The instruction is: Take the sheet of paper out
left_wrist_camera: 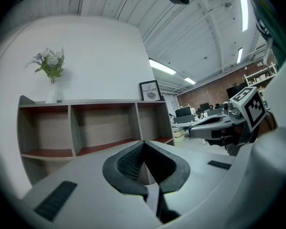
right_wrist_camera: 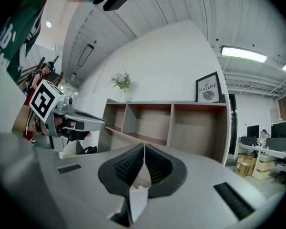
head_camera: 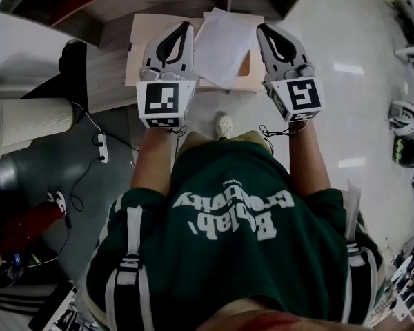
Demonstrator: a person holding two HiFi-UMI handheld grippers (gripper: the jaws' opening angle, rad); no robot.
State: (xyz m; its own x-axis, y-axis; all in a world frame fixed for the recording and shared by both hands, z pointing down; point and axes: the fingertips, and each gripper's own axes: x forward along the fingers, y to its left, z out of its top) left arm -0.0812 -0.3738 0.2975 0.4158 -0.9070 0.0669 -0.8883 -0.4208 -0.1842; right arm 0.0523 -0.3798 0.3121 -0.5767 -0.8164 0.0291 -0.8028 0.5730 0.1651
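Observation:
A white sheet of paper [head_camera: 224, 43] hangs between my two grippers above an open tan cardboard box [head_camera: 139, 54]. My left gripper [head_camera: 185, 27] is at the sheet's left edge and my right gripper [head_camera: 263, 29] at its right edge. In the left gripper view the jaws [left_wrist_camera: 143, 143] are closed, with a strip of the paper [left_wrist_camera: 152, 198] showing below them. The right gripper view shows my right gripper [right_wrist_camera: 144, 146] with its tips together and a white corner of the paper [right_wrist_camera: 138, 203] pinched beneath. Both grippers point level at the shelf.
An open wooden shelf unit [head_camera: 90, 5] stands just beyond the box, with a flower vase [left_wrist_camera: 50, 73] and a framed picture [left_wrist_camera: 150, 90] on top. A white cylinder [head_camera: 34, 123] and a power strip with cables [head_camera: 102, 148] are at the left on the floor.

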